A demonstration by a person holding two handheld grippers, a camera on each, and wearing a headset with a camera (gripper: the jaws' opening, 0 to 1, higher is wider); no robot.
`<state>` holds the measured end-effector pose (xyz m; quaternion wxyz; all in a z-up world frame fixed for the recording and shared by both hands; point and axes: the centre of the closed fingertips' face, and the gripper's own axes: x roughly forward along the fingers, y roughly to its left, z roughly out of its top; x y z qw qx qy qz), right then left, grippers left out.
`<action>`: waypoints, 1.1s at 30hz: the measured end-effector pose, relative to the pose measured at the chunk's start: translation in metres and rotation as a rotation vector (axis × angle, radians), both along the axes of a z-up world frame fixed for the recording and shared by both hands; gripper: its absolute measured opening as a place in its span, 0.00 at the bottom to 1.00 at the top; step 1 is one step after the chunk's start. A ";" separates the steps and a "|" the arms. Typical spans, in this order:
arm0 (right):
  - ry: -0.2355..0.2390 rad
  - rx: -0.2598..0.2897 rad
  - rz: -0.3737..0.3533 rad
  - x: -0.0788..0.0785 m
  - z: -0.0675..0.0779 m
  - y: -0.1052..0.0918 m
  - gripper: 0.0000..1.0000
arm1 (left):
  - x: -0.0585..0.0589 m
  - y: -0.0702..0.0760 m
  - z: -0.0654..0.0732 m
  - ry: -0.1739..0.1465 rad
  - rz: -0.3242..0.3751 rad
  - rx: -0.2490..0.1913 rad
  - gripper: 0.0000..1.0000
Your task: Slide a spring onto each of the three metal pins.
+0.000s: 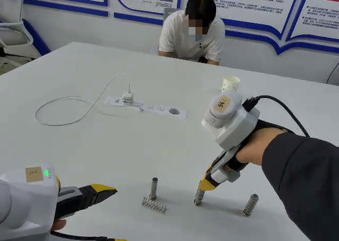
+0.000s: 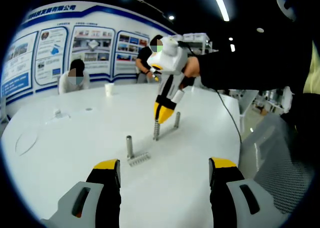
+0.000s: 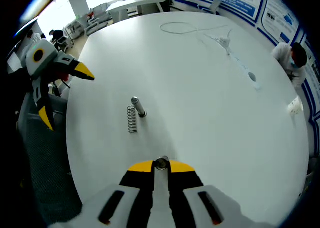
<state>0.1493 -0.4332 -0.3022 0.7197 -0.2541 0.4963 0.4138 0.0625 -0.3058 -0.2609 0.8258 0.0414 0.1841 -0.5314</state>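
Nearest me, my left gripper [image 2: 165,165] hangs low over the table [image 1: 106,151] with its fingers spread wide and nothing between them. Just past it, the loose spring [image 1: 153,204] lies on its side right beside the foot of the bare pin [image 1: 153,188]. That's my first worry: it's round and light, so a clumsy pinch could roll it off or flick it away. If I grab it crooked, it'll catch on the pin's top instead of dropping over.

Next along, my right gripper [image 1: 206,183] has its fingers pinched in around the top of the middle pin [image 3: 161,163], with the second spring [image 1: 199,197] on that pin below the tips. Push off-axis there and I reckon the pin tips over, or the coil pops back up when I let go. I can't tell if it's seated all the way down, since my own fingers cover its top, or whether the pins are fixed or just standing.

The right-hand pin [image 1: 250,204] looks sleeved, though tilted, which might just be the camera angle. Further back, the power strip [image 1: 153,108], cup [image 1: 231,84] and a seated person [image 1: 193,32] are well clear.
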 end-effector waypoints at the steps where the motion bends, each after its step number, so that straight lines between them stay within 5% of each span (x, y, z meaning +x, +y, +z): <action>1: 0.002 -0.002 -0.001 0.000 -0.001 0.000 0.11 | 0.000 0.000 0.000 0.000 0.000 0.000 0.73; 14: 0.007 -0.008 0.000 -0.002 -0.012 0.000 0.11 | 0.001 0.001 -0.001 0.005 0.003 0.001 0.73; 33: -0.029 0.029 0.004 -0.003 -0.006 0.003 0.15 | 0.001 0.001 -0.001 0.002 -0.002 0.004 0.73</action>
